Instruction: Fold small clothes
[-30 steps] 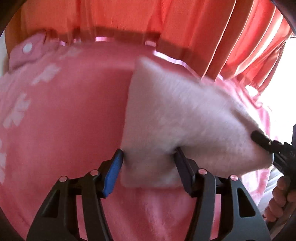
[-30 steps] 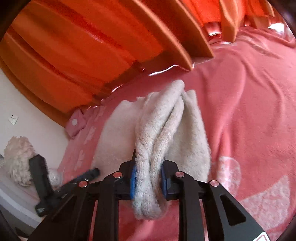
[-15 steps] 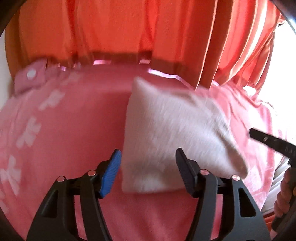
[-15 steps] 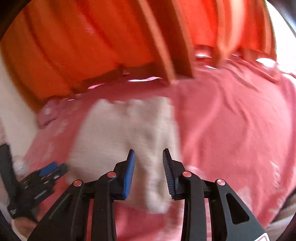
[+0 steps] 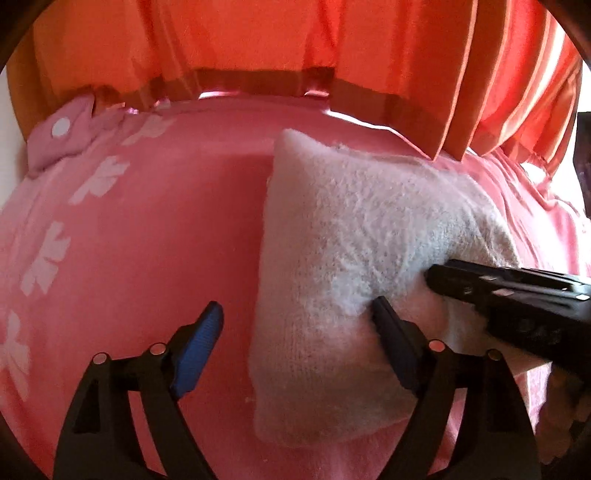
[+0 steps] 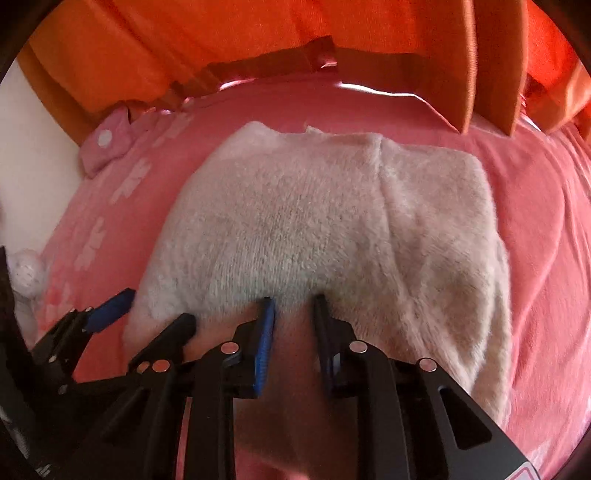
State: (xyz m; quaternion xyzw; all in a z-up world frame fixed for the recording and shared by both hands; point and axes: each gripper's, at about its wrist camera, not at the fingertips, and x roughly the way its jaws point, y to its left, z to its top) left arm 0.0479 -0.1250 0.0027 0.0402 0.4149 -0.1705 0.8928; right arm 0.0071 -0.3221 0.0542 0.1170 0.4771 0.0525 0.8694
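Mid-fold: fluffy white garment (image 6: 325, 229) lying flat mid-bed on the pink blanket (image 5: 140, 229). Left gripper (image 5: 295, 325) spread wide, right gripper (image 6: 293, 314) narrowly parted, both tucked under the near edge, gripping nothing. Next, probably: pinch that edge, carry toward the far edge.

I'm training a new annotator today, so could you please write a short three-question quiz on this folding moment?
1. True or false: the left tongs are clamped shut on the fluffy white garment.
2. Multiple choice: the garment lies on (A) a wooden table, (B) a pink blanket, (C) a metal tray.
3. Fill in: behind the bed hang orange ______.

Key:
1. False: their jaws stand wide apart, the blue pad off the garment's edge and the dark one against the fabric.
2. B.
3. Curtains.
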